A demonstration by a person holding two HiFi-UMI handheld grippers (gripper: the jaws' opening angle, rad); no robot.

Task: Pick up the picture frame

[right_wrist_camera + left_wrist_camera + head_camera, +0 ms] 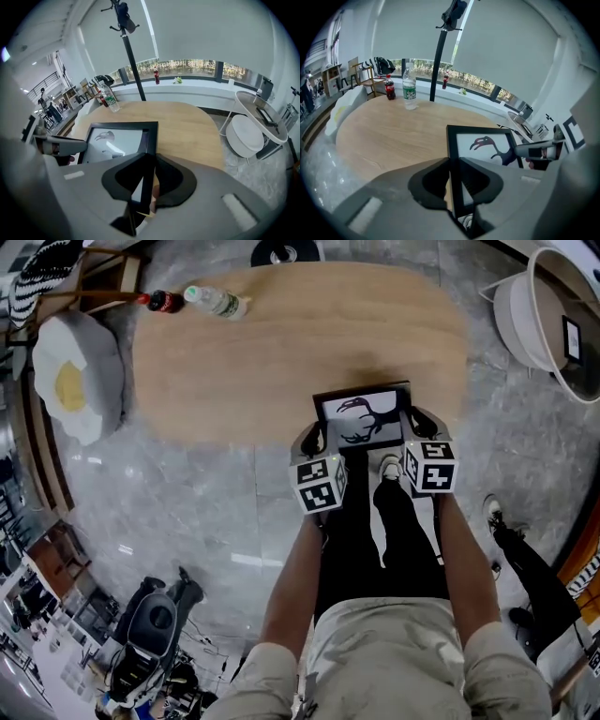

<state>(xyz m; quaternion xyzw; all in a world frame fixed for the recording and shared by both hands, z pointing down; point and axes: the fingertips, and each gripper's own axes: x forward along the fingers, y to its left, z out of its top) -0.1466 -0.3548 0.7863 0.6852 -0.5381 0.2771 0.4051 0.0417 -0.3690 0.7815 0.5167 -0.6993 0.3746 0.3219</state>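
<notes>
A black picture frame (362, 414) with a dark bird print hangs above the near edge of the oval wooden table (281, 343), held between both grippers. My left gripper (313, 438) is shut on the frame's left side bar (453, 154). On the opposite side, my right gripper (418, 421) is shut on the right bar (149, 154). In the left gripper view the print (492, 146) faces up, and the right gripper (536, 151) shows beyond it. The right gripper view shows the print (112, 140) and the left gripper (56, 145) at its far side.
A water bottle (216, 302) and a cola bottle (163, 302) stand at the table's far left. A white egg-shaped cushion (77, 376) lies on the left, a round white side table (539, 315) at the right. A black stand pole (439, 56) rises behind the table.
</notes>
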